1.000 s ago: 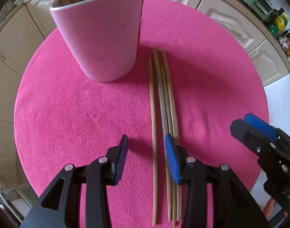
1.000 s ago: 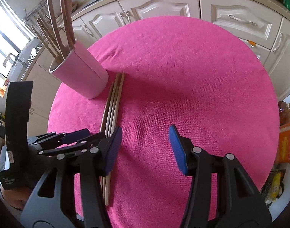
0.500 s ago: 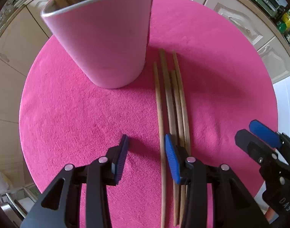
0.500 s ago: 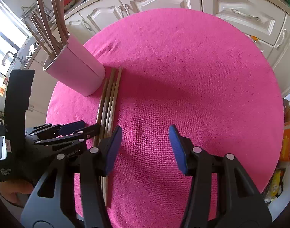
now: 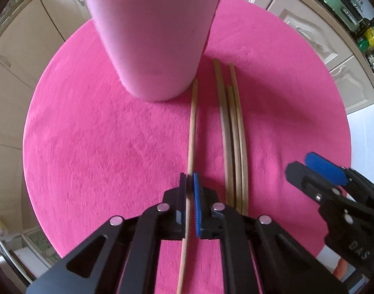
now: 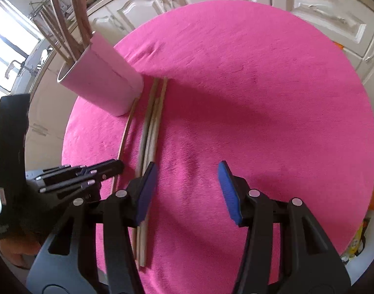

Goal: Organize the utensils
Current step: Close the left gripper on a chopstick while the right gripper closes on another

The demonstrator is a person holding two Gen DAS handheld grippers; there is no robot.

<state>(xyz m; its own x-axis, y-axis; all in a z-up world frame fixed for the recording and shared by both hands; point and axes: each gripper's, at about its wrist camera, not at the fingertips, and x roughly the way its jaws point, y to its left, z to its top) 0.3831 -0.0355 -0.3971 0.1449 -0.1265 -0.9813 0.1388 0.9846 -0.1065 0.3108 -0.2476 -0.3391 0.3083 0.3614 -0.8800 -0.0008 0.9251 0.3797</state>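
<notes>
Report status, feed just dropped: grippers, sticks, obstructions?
Left gripper shut on one stick. Right gripper open, empty. Three sticks loose beside cup. Nothing obstructing.

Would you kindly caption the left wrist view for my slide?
Left gripper shut on one thin wooden chopstick beside the pale pink ceramic cup, on a round magenta tablecloth.

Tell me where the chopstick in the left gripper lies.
Left wrist view: the single chopstick lies between the pink cup and three other chopsticks, pinched by the left gripper.

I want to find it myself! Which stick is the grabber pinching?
Find the pink cup on the round pink cloth. Beside it lie four wooden sticks. The left gripper pinches the stick nearest the cup, lying apart from the bunched three sticks.
</notes>
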